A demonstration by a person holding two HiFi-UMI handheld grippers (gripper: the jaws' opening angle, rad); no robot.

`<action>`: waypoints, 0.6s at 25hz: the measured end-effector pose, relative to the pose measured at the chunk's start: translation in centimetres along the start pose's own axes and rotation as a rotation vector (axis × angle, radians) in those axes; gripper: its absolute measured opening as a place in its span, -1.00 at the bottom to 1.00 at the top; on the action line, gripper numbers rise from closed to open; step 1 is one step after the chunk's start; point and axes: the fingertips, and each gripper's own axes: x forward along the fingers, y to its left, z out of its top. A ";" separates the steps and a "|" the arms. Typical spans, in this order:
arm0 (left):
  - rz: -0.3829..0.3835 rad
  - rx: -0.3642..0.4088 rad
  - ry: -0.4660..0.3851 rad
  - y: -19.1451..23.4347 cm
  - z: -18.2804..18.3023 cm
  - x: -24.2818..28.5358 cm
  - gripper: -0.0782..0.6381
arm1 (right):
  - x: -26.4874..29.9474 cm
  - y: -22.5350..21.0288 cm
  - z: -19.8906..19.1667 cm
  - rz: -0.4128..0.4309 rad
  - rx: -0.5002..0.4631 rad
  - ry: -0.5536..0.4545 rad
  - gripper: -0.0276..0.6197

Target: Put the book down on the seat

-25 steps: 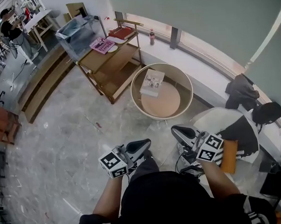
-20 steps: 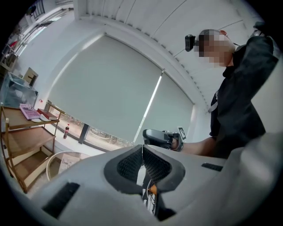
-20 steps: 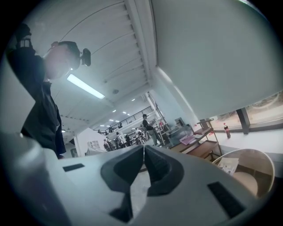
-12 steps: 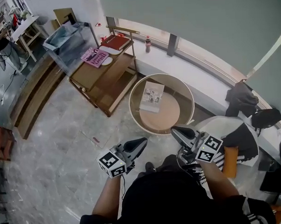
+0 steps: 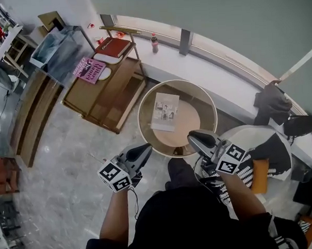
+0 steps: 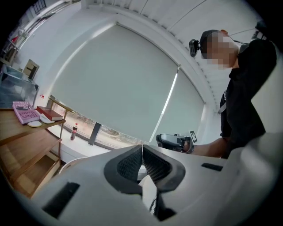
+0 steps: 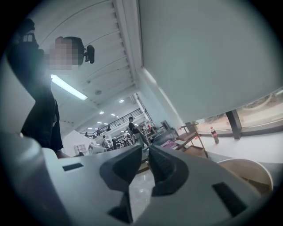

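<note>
Two tongs, no load: your left tongs are pressed fully together on nothing, and your right tongs are just beginning to part, with only the far room showing through the slit. Neither holds the book. It lies flat, pale cover up, on the floor of the round tub seat, toward the seat's left side. It sits ahead of both tongs and between their lines, near them but touching neither. From your head, the right tongs show over the seat's near rim and the left tongs just outside it, over the stone floor. Which step this is depends on which seat is meant, and the pictures do not settle that. If the tub is the goal, the book already rests where it belongs and you need only keep clear of it. If the goal is the white chair at your right, draped with a striped cloth, this looks like the reach before a pick. For a pick, open one pair wide, lower it to the book's near edge and pinch the thin cover squarely, so the book lifts rather than slides. A pink book and a red book on the wooden rack stand well apart from your tongs.
</note>
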 end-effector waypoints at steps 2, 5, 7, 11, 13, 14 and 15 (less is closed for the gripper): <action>0.010 -0.027 0.027 2.1 0.5 1.7 -0.71 | 0.8 -2.7 0.4 -0.012 0.024 0.009 -0.81; 0.029 -0.058 0.048 5.6 0.9 3.9 -0.71 | 2.0 -6.7 0.6 -0.033 0.083 0.019 -0.76; 0.054 -0.096 0.043 8.2 0.9 5.3 -0.71 | 2.8 -9.4 0.6 -0.053 0.127 0.024 -0.58; 0.102 -0.172 0.089 13.3 -1.2 7.7 -0.71 | 4.3 -14.5 -1.0 -0.089 0.194 0.065 -0.55; 0.120 -0.201 0.120 15.5 -2.6 8.6 -0.71 | 4.9 -16.7 -2.3 -0.102 0.229 0.091 -0.53; 0.128 -0.213 0.129 16.7 -3.2 9.0 -0.71 | 5.3 -17.8 -3.0 -0.111 0.248 0.098 -0.53; 0.133 -0.225 0.134 17.8 -3.7 9.4 -0.71 | 5.7 -18.9 -3.7 -0.122 0.268 0.102 -0.53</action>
